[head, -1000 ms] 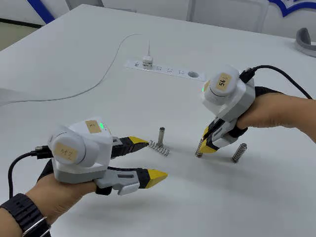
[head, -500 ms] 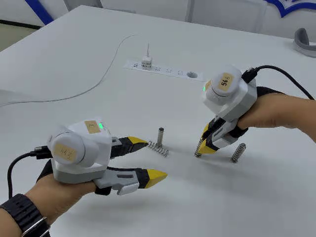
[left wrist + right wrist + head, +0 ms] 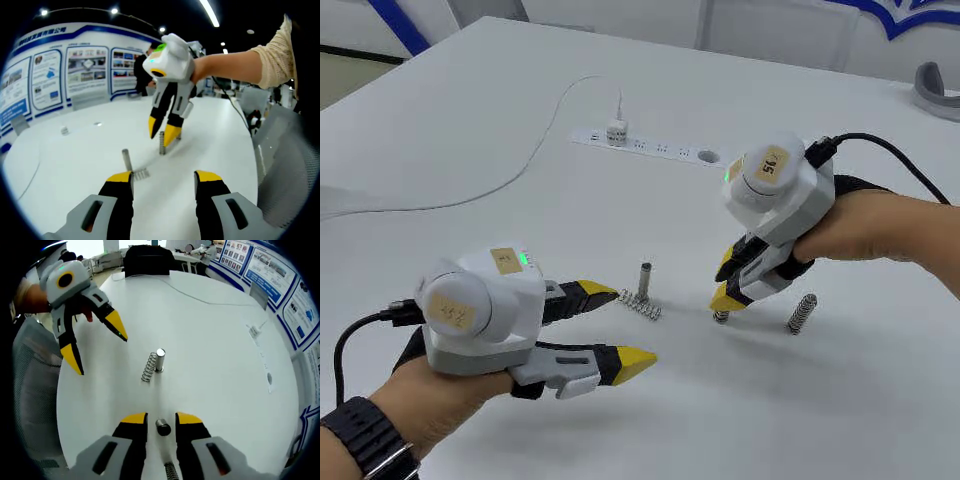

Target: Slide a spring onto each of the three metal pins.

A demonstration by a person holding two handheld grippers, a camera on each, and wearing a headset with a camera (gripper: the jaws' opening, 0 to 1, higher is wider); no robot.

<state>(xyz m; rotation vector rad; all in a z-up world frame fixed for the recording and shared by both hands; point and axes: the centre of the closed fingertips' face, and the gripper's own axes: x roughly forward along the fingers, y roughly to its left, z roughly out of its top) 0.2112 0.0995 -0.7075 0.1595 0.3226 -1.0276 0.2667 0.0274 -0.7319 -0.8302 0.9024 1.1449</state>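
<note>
Between the narrowly parted fingers (image 3: 135,426) of the right gripper (image 3: 727,282) the top of the middle pin (image 3: 162,427) was seen, with a gap on either side, so nothing was clamped. What looked like a spring was seated around that pin, which stood upright on the table (image 3: 470,130). The left gripper (image 3: 620,325) was held low with its fingers (image 3: 120,182) spread wide and empty, pointed toward the bare pin (image 3: 645,278). The loose spring (image 3: 641,305) lay on its side just beside that pin's foot. Well to the right stood the third pin (image 3: 802,312), already sleeved by a spring. Further out a power strip (image 3: 645,143) and its cable (image 3: 535,150) lay on the table.

The step in hand was judged to be letting go at the middle pin. This would be done best by lifting the right gripper straight up along the pin, so that neither finger catches the coil or tips the pin. The loose spring should then be pinched lightly near one end, stood upright, centred over the bare pin and lowered without squeezing the coils shut.

Three pins were counted, and three springs: two on pins, one lying free.
</note>
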